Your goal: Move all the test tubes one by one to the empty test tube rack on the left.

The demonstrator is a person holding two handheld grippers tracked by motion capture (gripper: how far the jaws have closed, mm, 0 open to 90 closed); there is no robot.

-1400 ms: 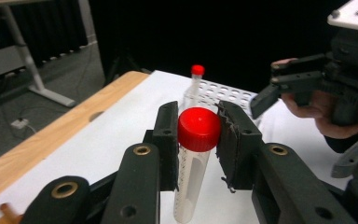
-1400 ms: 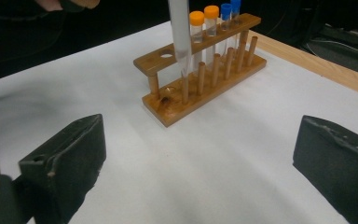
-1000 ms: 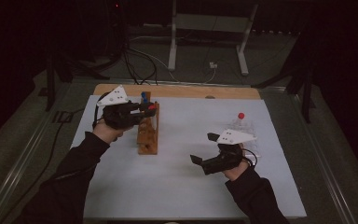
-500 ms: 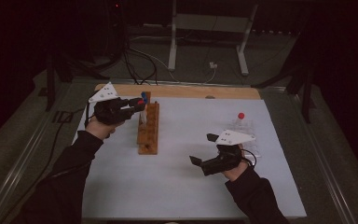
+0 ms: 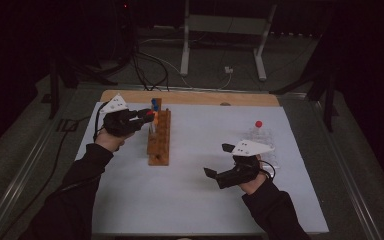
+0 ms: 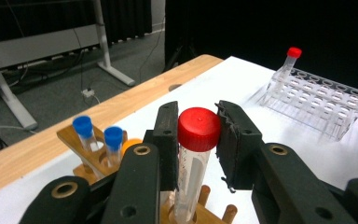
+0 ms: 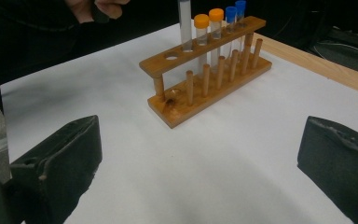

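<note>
Since the earlier frame, left hand-held gripper (image 5: 147,116) has shifted from over the rack's middle toward its far end, tube in its grip; right hand-held gripper (image 5: 219,161) unchanged.

High view: left hand-held gripper at upper left of frame, pinching a red-capped tube (image 5: 150,114) beside the wooden rack (image 5: 159,142) on the white counter (image 5: 190,200). Right hand-held gripper at lower right, jaws spread, nothing between them. Clear plastic rack (image 5: 266,145) with one red-capped tube just behind it.

Left gripper view: jaws pressed on the red cap of the tube (image 6: 193,158), frame centre, tube upright over the wooden rack (image 6: 200,210). Two blue-capped tubes (image 6: 98,140) at lower left. Clear rack (image 6: 317,100) at upper right.

Right gripper view: jaws spread wide at both bottom corners, bare counter (image 7: 205,177) between. Wooden rack (image 7: 207,60) at upper centre, holding orange- and blue-capped tubes.
</note>
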